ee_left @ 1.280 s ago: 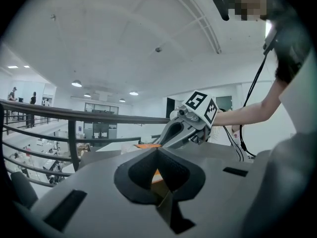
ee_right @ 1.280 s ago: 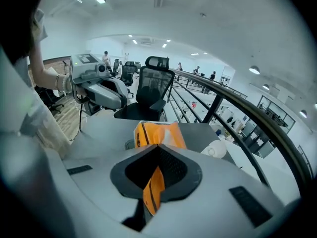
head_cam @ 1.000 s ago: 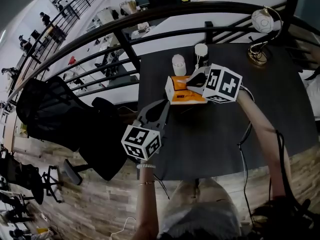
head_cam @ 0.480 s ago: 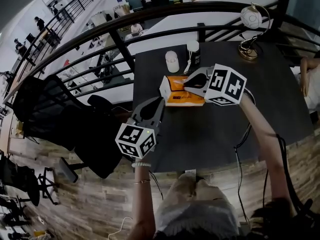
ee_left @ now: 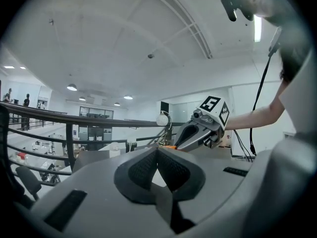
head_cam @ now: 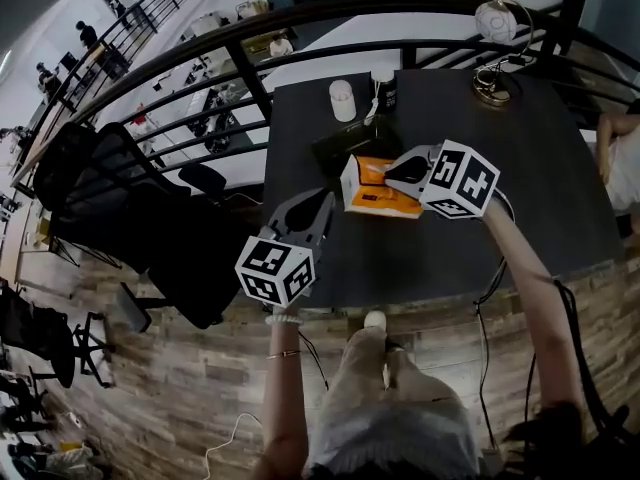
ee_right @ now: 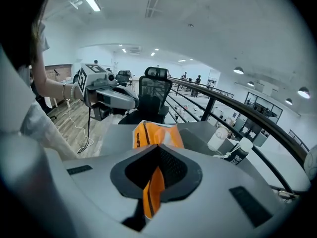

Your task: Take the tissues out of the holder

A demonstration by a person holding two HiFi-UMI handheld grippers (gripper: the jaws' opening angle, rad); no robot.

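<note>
In the head view my right gripper is shut on the orange tissue pack and holds it over the dark table. A thin orange fold of the pack sits pinched between the pads in the right gripper view. Behind the pack lies a flat dark holder, bare on top. My left gripper hovers at the table's left edge, left of the pack, shut on nothing. In the left gripper view its tips meet, with the right gripper beyond them.
A white bottle and a dark bottle with a white cap stand at the table's far edge. A globe lamp sits at the far right corner. A black railing runs behind the table, and an office chair stands on the left.
The right gripper has drawn the orange pack away from the bottles, toward the near edge, uncovering the dark holder. The left gripper stays beside it, still shut.
</note>
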